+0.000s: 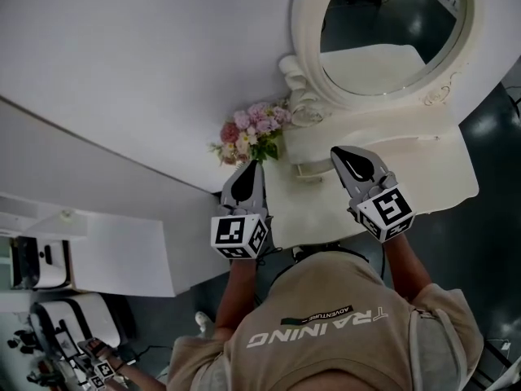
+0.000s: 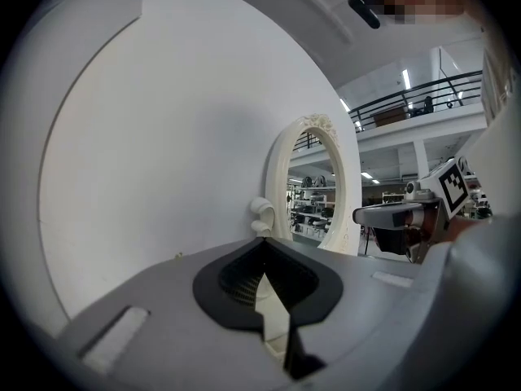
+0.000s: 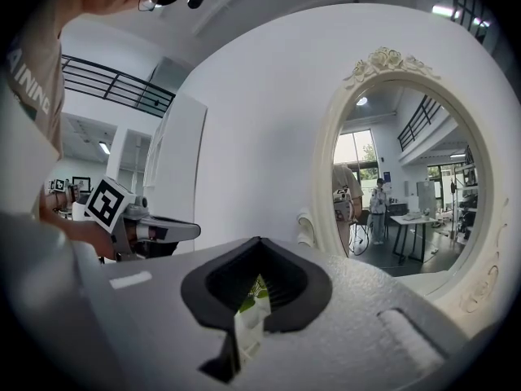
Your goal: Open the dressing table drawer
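Note:
The cream dressing table (image 1: 431, 182) stands against the white wall, with its oval mirror (image 1: 391, 23) above. A low raised tier (image 1: 313, 169) sits on the top under the mirror; no drawer front shows plainly. My left gripper (image 1: 249, 166) hovers at the table's left edge, beside the flowers (image 1: 252, 133), jaws shut and empty. My right gripper (image 1: 339, 151) hangs over the tabletop, also shut on nothing. In the left gripper view the closed jaws (image 2: 262, 247) point level at the mirror (image 2: 313, 186). In the right gripper view the jaws (image 3: 259, 243) are closed too.
A white cabinet (image 1: 122, 251) stands left of the table, with equipment (image 1: 57, 332) on the floor beside it. The person's torso in a beige shirt (image 1: 342, 332) fills the lower middle. Dark floor (image 1: 488, 137) lies to the right.

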{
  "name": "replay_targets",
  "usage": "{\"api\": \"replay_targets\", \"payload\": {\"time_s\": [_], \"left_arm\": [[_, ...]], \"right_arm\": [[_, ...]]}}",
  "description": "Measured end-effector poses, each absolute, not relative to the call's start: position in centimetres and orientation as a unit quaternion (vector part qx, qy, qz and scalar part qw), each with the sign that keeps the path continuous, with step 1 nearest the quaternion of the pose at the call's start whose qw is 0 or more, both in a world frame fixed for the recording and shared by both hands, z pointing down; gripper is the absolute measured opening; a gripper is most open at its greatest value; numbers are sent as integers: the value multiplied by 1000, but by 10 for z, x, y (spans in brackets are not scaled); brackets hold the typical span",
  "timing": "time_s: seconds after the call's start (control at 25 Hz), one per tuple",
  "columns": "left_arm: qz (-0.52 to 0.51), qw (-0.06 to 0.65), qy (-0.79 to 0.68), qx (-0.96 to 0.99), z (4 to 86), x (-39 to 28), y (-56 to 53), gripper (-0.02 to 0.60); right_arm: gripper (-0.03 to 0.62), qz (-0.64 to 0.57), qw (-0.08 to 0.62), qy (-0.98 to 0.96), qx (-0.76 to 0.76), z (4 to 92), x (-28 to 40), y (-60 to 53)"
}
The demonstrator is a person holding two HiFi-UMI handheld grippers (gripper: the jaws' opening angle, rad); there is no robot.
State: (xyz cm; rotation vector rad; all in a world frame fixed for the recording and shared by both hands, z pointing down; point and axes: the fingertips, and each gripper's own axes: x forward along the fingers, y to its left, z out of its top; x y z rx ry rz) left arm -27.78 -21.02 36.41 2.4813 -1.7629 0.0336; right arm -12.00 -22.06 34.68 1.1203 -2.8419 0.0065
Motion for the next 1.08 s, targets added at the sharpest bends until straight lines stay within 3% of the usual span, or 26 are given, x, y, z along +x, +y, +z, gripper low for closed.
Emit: {"api": "replay_targets", "payload": {"time_s": [1.08], "left_arm": [[15,42,-555,830,365,-269,-212,18]], "right_arm": [[2,15,34,-925,378,358,-121,-226]]}}
